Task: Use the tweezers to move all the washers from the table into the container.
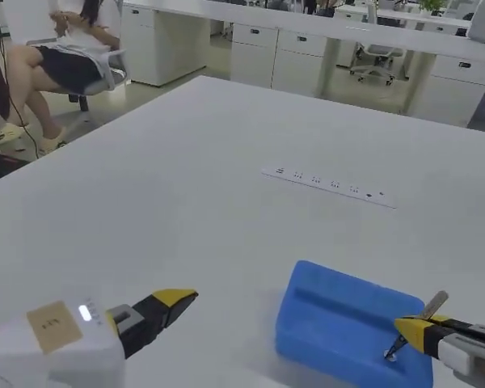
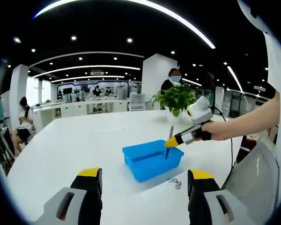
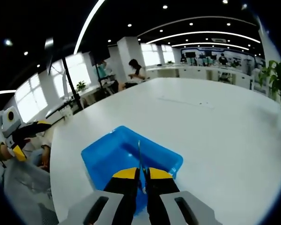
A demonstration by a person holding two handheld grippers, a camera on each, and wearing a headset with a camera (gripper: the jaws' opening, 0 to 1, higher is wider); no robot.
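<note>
A blue container (image 1: 339, 319) sits on the white table (image 1: 186, 186) near its front edge. My right gripper (image 1: 416, 330) is shut on a pair of metal tweezers (image 1: 404, 335), whose tips point down into the container's right end. In the right gripper view the tweezers (image 3: 139, 157) rise between the shut jaws over the container (image 3: 112, 154). I cannot tell if the tips hold a washer. A few washers (image 2: 174, 182) lie on the table just in front of the container (image 2: 152, 159). My left gripper (image 2: 146, 176) stands open and holds nothing, to the left of the container (image 1: 178, 299).
A white power strip (image 1: 327, 184) lies across the middle of the table. A person sits on a chair (image 1: 65, 48) at the far left. A potted plant (image 2: 175, 98) and a standing person (image 2: 173, 79) are beyond the table. A grey chair (image 2: 257, 173) stands at the right.
</note>
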